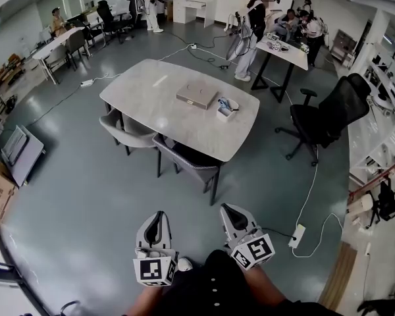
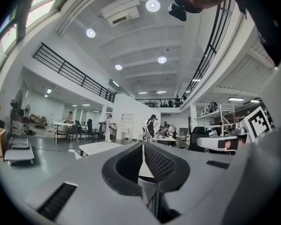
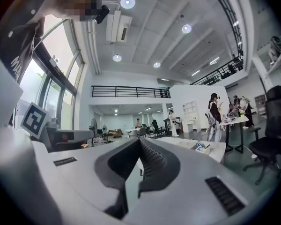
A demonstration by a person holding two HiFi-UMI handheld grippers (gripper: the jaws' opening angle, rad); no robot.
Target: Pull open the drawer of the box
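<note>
One table is standing mid-floor, bearing one box and one tub. Two grey chairs are sitting at it: left chair, right chair. One office chair is standing apart. Three power strips are lying on the floor. At least five people are showing. Two grippers are showing: left gripper, right gripper.

The table has a pale grey, matt, stone-look top. The flat box on it looks matt grey-brown. The floor around the table is smooth, with a soft sheen. The left gripper and right gripper have smooth light-grey plastic shells. Their pads are dark and ribbed.
</note>
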